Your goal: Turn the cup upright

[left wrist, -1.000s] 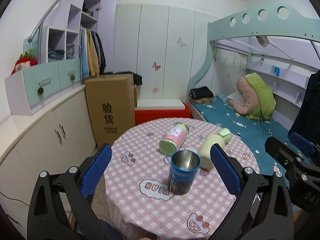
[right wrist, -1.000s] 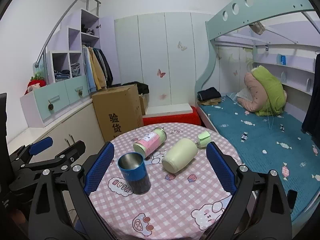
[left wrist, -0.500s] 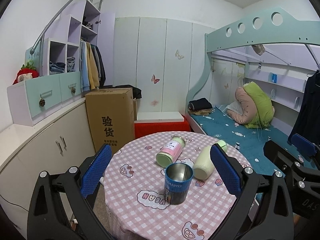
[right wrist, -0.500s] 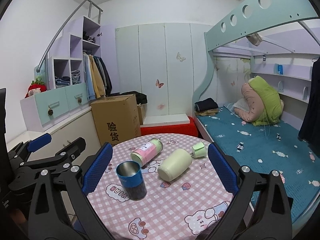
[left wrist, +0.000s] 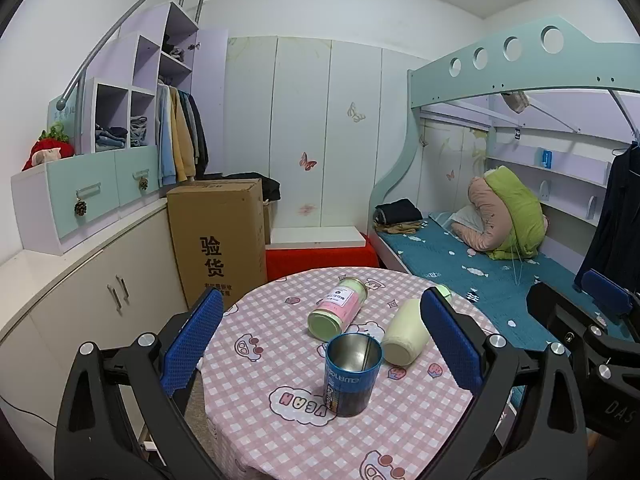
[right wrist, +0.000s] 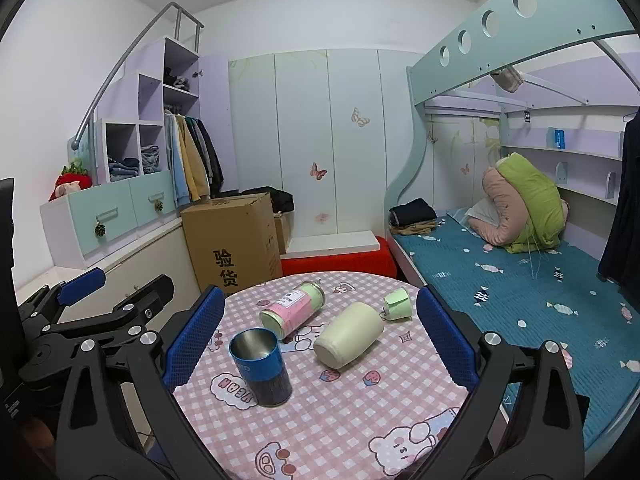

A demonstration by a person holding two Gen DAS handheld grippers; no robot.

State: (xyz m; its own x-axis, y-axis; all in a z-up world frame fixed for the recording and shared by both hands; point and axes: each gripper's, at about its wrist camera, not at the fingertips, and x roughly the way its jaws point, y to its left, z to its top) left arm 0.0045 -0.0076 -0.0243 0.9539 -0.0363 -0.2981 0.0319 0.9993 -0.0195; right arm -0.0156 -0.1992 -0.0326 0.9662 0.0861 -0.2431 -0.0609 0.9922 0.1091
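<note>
Table (right wrist: pixel 320 432) first: round, under a pink checked cloth with cartoon prints, it filled the lower middle of both wrist views, with a cardboard box (left wrist: pixel 218 240) and a bunk bed (right wrist: pixel 520 280) behind it. From my station I saw both tools held back from the tabletop, off its near edge. The left gripper (left wrist: pixel 320 340) had its blue pads spread wide and carried nothing, and the right gripper (right wrist: pixel 320 340) was equally wide and empty. On the cloth, the blue metal cup (right wrist: pixel 261 366) stood upright with its open mouth up, near the front edge. Just behind it lay a pink-labelled jar (right wrist: pixel 294 314) and a cream flask (right wrist: pixel 349 339), both on their sides, with the flask's pale green cap (right wrist: pixel 397 304) loose just beside it. I judged the flip done and the step in hand a retreat; if another vessel counted, the next move needed a side grasp on the flask.
</note>
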